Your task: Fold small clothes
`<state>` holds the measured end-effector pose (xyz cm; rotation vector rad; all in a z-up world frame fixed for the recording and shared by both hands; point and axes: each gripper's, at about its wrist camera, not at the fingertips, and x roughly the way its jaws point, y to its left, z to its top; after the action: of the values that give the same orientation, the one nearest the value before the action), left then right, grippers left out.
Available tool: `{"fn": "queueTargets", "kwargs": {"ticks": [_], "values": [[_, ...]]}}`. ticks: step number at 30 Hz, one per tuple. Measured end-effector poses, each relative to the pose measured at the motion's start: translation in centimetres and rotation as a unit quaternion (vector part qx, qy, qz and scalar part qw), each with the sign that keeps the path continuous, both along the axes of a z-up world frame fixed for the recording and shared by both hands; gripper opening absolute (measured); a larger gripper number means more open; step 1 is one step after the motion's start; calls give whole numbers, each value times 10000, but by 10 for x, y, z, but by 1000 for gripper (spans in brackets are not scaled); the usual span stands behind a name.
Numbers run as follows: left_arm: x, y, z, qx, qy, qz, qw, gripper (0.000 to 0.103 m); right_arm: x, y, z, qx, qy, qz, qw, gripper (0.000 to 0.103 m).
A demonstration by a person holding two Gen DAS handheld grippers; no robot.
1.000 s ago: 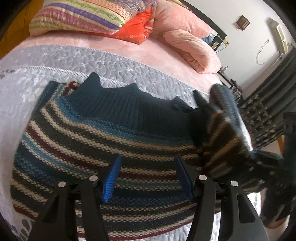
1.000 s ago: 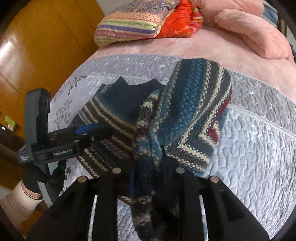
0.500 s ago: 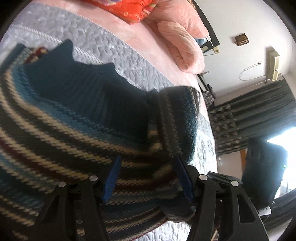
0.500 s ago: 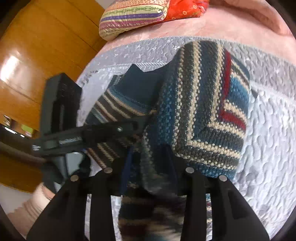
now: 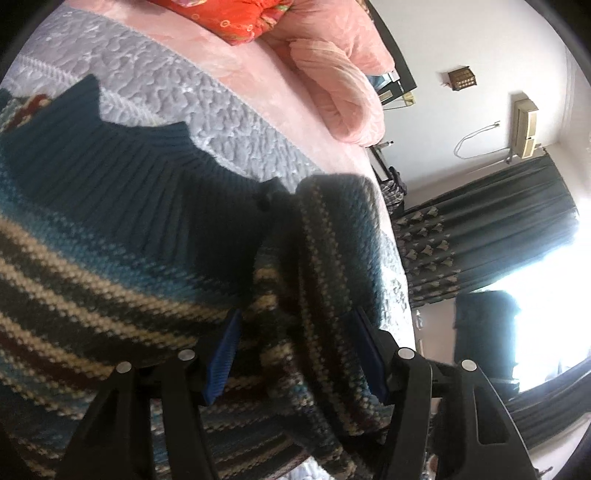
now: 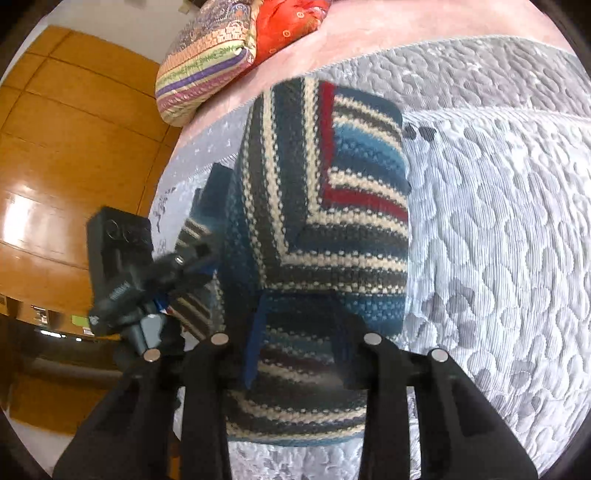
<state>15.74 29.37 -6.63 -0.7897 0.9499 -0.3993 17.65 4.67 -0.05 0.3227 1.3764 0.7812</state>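
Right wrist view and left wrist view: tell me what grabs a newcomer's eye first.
The striped knit sweater dominates both views, spread on the grey quilted bedspread with one side folded over itself. In the right wrist view the right gripper stands open around the folded edge, and the left gripper likewise straddles the knit. Behind, a bright red cushion and striped pillow lie at the bed's far end.

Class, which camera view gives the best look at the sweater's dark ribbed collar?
The left wrist view. There the collar fills the upper middle, its ribs and wavy edge clear against the grey quilt. The right wrist view shows only a dark sliver of it, hidden behind the sweater's folded striped panel.
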Motion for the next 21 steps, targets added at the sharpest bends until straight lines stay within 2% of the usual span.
{"fn": "queueTargets", "kwargs": {"ticks": [8,9,13,14,15,16,18,21], "values": [[9,-20,-2,-70,-37,-142,9999,67,-13,36,-17,122,-33,254,9996,35],[12,-26,-2,22,5,-147,9999,70,-13,39,-18,161,-43,262,9995,35],[17,-41,-7,372,131,-221,9990,71,-14,45,-19,157,-75,279,9995,35],[19,-44,-7,434,147,-222,9987,68,-14,46,-19,145,-88,289,9994,35],[21,-46,-8,507,157,-187,9984,59,-15,46,-18,125,-111,303,9994,35],[22,-48,-9,604,197,-146,9979,55,-16,48,-17,84,-150,324,9993,35],[23,-47,-7,594,161,-118,9980,35,-18,48,-14,37,-214,349,9992,35],[20,-48,2,749,33,-26,9972,26,-23,37,-3,200,-265,310,9990,39]]}}
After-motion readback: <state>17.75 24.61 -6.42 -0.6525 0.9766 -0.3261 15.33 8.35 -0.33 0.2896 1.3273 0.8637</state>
